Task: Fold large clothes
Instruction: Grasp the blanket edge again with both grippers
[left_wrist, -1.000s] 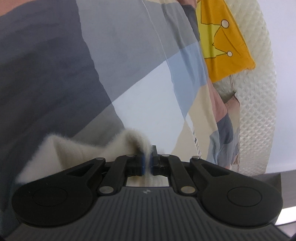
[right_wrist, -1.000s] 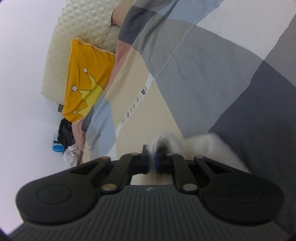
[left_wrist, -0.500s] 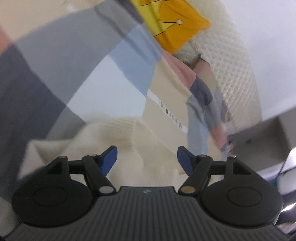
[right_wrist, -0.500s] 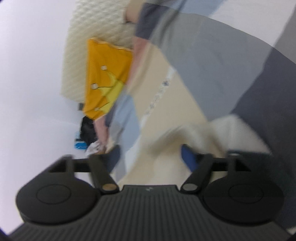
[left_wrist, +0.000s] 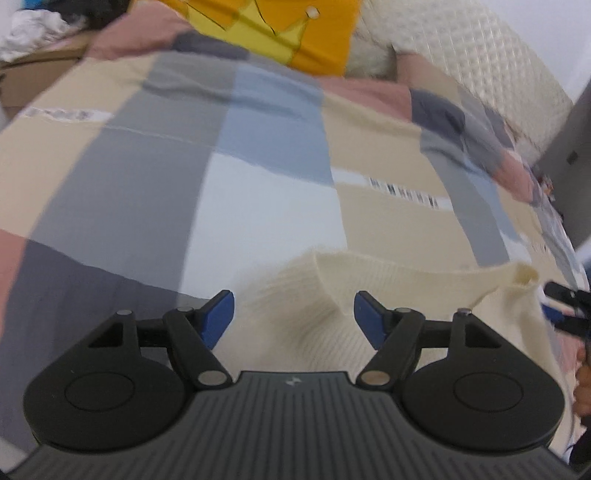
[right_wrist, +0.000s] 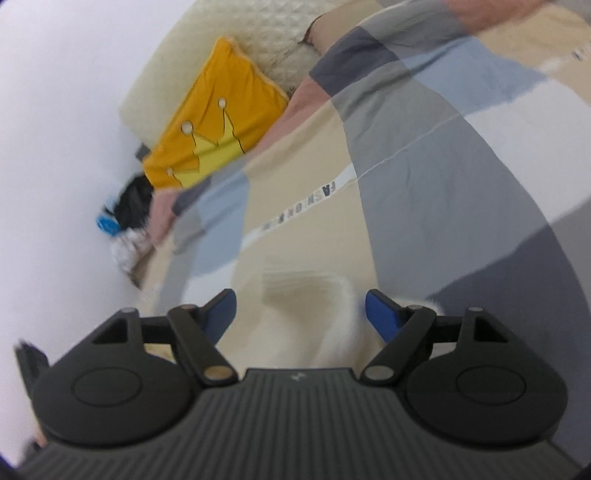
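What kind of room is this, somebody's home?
Most likely a bedroom at home. A patchwork quilt covers what looks like a bed, an orange crown cushion leans on a padded cream headboard, and a cream sweater lies on top.

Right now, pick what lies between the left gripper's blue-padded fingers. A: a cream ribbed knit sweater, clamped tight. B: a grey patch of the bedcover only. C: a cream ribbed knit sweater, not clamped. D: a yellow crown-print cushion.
C: the left gripper stands open, its pads clear of the cream ribbed knit sweater lying on the patchwork bedcover.
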